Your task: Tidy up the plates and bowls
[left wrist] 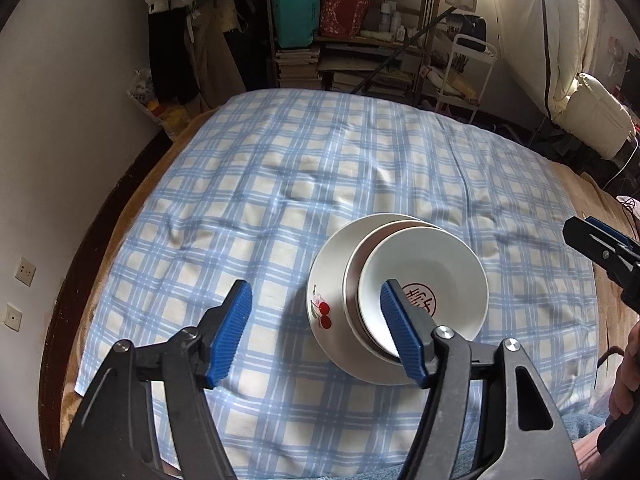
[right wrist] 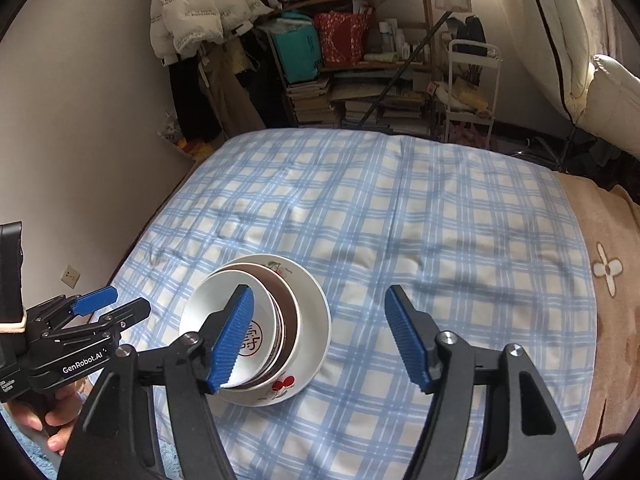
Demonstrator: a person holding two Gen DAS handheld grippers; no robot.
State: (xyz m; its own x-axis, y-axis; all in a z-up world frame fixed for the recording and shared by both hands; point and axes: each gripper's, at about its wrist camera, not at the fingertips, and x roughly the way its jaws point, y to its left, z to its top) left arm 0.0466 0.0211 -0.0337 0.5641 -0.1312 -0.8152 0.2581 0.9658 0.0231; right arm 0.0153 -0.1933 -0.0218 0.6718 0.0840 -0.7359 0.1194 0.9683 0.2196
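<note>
A stack of dishes sits on the blue plaid cloth (left wrist: 280,184). A white plate with cherries (left wrist: 326,280) is at the bottom, a bowl with a dark rim (left wrist: 352,276) is on it, and a white bowl with a red seal mark (left wrist: 436,268) is on top. The stack also shows in the right wrist view: plate (right wrist: 316,312), top bowl (right wrist: 216,300). My left gripper (left wrist: 320,332) is open and empty above the cloth, its right finger in front of the stack. My right gripper (right wrist: 320,336) is open and empty, its left finger in front of the stack.
The cloth covers a bed with a brown blanket (right wrist: 612,248) at its right side. A wall runs along the left. Cluttered shelves (left wrist: 352,28), hanging coats (right wrist: 192,12) and a white cart (right wrist: 472,84) stand beyond the far edge.
</note>
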